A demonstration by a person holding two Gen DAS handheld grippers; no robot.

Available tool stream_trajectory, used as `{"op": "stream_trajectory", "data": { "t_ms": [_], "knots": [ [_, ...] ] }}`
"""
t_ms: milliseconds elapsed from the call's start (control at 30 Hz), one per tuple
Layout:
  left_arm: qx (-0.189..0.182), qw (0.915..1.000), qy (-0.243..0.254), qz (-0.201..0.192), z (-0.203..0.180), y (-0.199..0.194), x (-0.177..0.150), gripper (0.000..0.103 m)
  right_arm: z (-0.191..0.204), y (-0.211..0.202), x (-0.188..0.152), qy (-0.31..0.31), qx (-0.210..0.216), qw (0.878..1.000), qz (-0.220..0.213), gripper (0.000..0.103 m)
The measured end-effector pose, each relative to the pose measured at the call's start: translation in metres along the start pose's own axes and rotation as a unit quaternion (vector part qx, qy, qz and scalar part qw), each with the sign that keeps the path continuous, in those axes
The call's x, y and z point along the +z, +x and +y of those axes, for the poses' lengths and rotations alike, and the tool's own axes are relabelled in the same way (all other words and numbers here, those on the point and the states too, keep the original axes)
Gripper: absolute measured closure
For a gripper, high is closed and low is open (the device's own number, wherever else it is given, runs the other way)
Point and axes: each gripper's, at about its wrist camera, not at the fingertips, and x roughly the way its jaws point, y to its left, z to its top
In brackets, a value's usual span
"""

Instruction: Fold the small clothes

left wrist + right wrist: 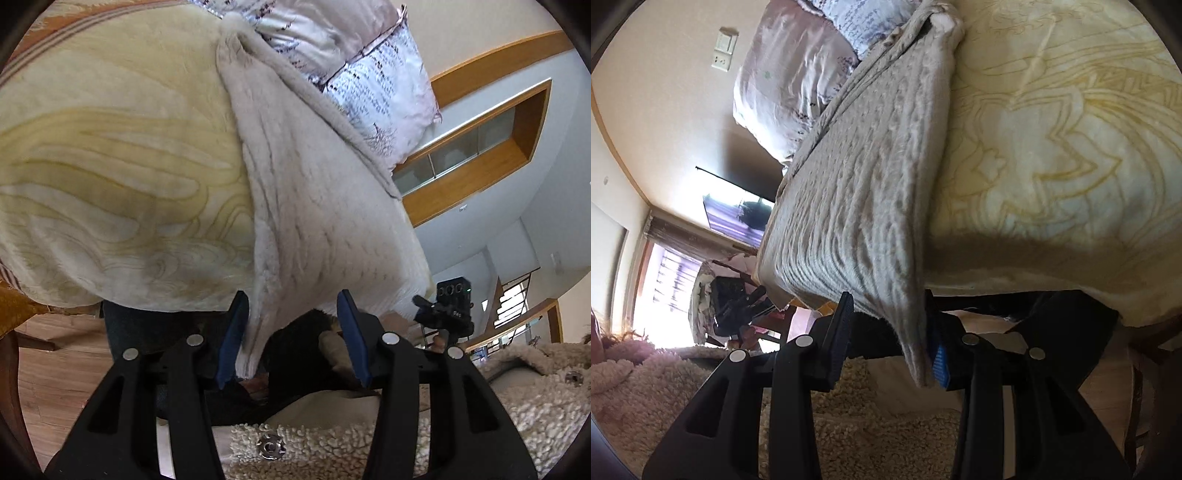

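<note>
Left wrist view: the left tool has its two black arms with blue pads spread wide apart; the ribbed hem of a pale grey fuzzy garment hangs against the inner face of one blue pad, while the other pad stands clear of it, so nothing is clamped. Right wrist view: the right tool is likewise spread wide, with the garment's lower corner draped against one blue pad only. The garment stretches away from both tools across a cream blanket with yellow swirls on a bed. Patterned silvery pillows lie beyond it. A cream fleece jacket sits below both tools
</note>
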Motion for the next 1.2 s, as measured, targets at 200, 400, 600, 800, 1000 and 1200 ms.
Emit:
{"op": "stream_trajectory", "data": {
  "t_ms": [200, 400, 600, 800, 1000, 1200],
  "knots": [
    [-0.006, 0.9996, 0.016, 0.021, -0.003, 0.01, 0.0, 0.093, 0.025, -0.009, 0.003, -0.056, 0.018, 0.998, -0.024, 0.094],
    [-0.048, 0.9969, 0.06, -0.013, -0.024, -0.014, 0.011, 0.096, 0.059, -0.031, 0.019, -0.113, 0.018, 0.988, -0.104, 0.095],
    [-0.064, 0.9905, 0.076, -0.095, -0.039, -0.046, 0.064, 0.096, 0.085, -0.046, 0.051, -0.131, -0.039, 0.968, -0.209, 0.095],
    [-0.029, 0.9863, 0.077, -0.143, -0.053, -0.049, 0.121, 0.096, 0.106, -0.042, 0.076, -0.165, -0.113, 0.945, -0.258, 0.095],
    [0.02, 0.9845, 0.063, -0.162, -0.055, -0.036, 0.166, 0.097, 0.109, -0.041, 0.106, -0.167, -0.157, 0.931, -0.285, 0.095],
    [0.028, 0.9833, 0.04, -0.176, -0.053, -0.032, 0.196, 0.097, 0.118, -0.027, 0.134, -0.181, -0.186, 0.919, -0.297, 0.095]
  ]
}}
